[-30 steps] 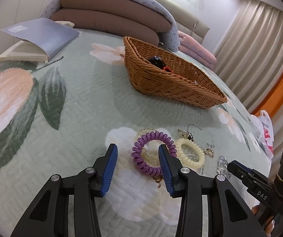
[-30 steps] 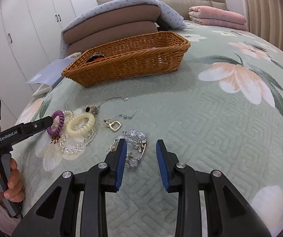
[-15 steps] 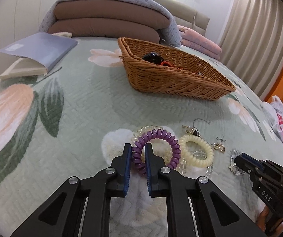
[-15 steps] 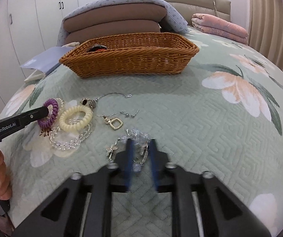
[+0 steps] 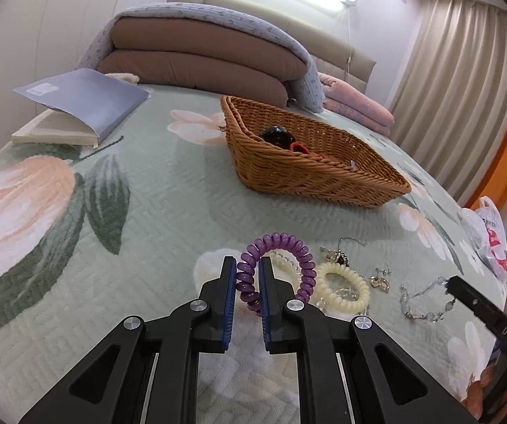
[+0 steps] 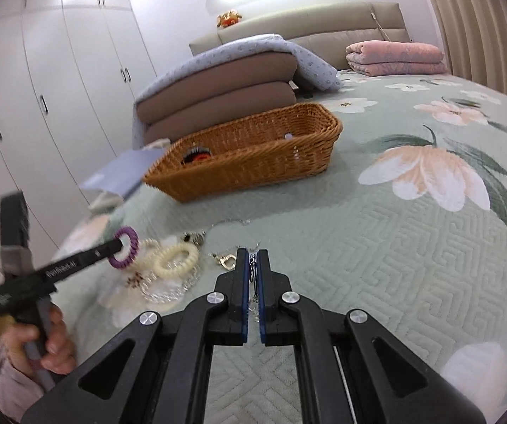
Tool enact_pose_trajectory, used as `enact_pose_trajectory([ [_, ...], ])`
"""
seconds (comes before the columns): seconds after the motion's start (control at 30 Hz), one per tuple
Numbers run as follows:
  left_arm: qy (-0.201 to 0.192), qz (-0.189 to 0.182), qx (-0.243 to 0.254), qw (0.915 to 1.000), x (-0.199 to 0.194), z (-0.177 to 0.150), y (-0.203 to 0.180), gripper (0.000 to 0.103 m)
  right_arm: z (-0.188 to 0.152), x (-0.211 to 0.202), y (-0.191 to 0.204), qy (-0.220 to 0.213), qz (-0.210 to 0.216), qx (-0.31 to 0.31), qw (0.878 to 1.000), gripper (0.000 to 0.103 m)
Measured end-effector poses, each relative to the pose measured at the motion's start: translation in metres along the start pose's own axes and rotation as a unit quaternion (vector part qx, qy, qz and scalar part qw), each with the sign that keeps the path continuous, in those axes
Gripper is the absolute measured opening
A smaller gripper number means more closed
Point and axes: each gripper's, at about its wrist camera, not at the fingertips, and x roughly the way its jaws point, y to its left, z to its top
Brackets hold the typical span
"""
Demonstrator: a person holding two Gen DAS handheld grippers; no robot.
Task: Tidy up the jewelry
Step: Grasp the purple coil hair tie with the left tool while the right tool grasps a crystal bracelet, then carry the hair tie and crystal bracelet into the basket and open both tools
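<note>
The left gripper (image 5: 247, 275) is clamped on the purple spiral hair tie (image 5: 275, 272), pinching one side of its loop between the blue pads while the rest of the ring arcs up above the bedspread (image 5: 147, 212). Just beside the hair tie, on the side away from the left gripper, lies a cream spiral hair tie (image 5: 342, 286), with a clear beaded bracelet (image 6: 168, 291) partly under it and small metal earrings (image 5: 380, 281) a little beyond. The right gripper (image 6: 252, 272) is closed on a crystal bracelet (image 5: 426, 300), whose chain hangs between its nearly touching pads. The wicker basket (image 5: 310, 173) sits well beyond the hair tie, holding a dark and a red item; an open book (image 5: 76, 113) lies off to the basket's left.
</note>
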Motion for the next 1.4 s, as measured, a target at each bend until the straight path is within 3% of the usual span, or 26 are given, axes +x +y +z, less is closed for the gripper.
enact_pose_trajectory([
  [0.13, -0.016, -0.017, -0.003, 0.9997, -0.007, 0.001, 0.0, 0.012, 0.006, -0.011, -0.006, -0.017, 0.02, 0.02, 0.999, 0.005],
  [0.33, -0.055, -0.049, -0.009, 0.9972, -0.026, 0.006, -0.005, 0.012, 0.014, -0.018, -0.006, -0.03, 0.016, 0.017, 0.999, 0.005],
  [0.57, -0.08, -0.049, 0.013, 0.9955, -0.046, 0.019, -0.02, 0.012, 0.035, -0.026, -0.003, -0.043, 0.013, 0.009, 0.999, 0.005],
  [0.87, -0.097, -0.037, 0.043, 0.9937, -0.047, 0.07, -0.044, 0.012, 0.084, -0.023, 0.007, -0.068, 0.022, -0.007, 0.997, 0.005],
  [1.17, -0.101, -0.053, 0.055, 0.992, 0.012, 0.135, -0.083, 0.012, 0.163, 0.015, 0.021, -0.108, 0.031, -0.035, 0.993, 0.005],
  [1.4, -0.082, -0.069, 0.032, 0.9937, 0.083, 0.148, -0.099, 0.012, 0.18, 0.079, 0.0, -0.094, 0.031, -0.016, 0.995, 0.005],
])
